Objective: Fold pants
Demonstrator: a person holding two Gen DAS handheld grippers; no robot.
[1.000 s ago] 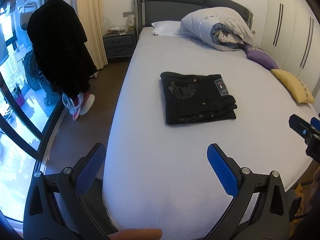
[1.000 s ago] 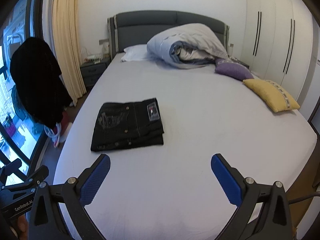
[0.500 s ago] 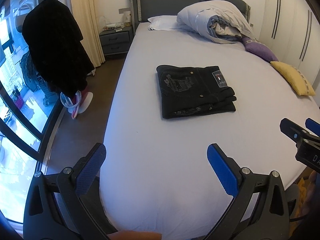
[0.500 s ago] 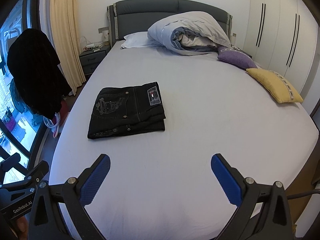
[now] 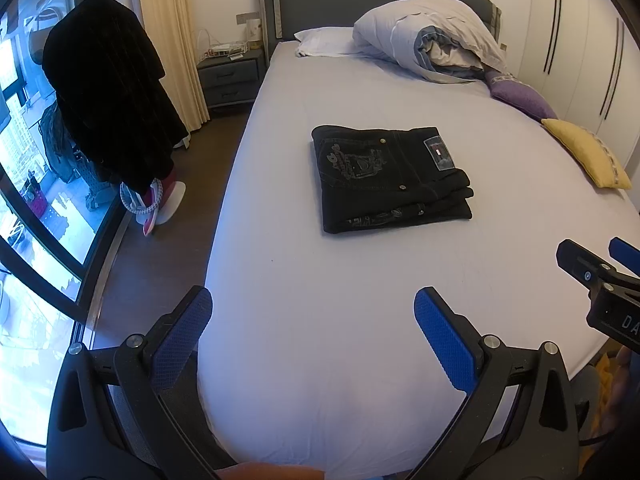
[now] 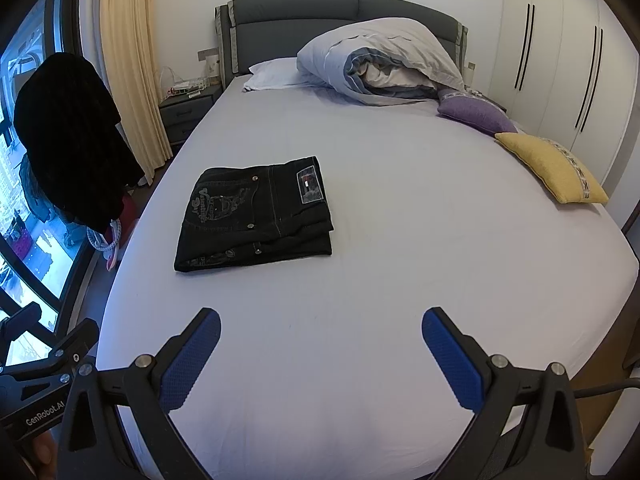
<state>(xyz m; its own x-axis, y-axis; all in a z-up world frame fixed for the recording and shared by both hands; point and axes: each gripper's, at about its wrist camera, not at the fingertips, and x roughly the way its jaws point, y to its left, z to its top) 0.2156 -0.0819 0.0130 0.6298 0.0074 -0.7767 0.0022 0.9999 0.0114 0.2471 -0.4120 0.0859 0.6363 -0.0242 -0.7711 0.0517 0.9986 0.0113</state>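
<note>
Left wrist view: left gripper (image 5: pixel 312 322) spread wide, empty, right gripper (image 6: pixel 320 342) likewise (both held off the cloth), black pants (image 5: pixel 390 178) well ahead on bed (image 5: pixel 320 360), stacked compact, so folding prob. done.

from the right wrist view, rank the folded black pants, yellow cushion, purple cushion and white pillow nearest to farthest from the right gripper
1. Folded black pants: ahead and left of the open right gripper, mid-bed.
2. Yellow cushion: at the bed's right edge.
3. Purple cushion: just behind the yellow one, right side.
4. White pillow: farthest, against the dark grey headboard.
</note>
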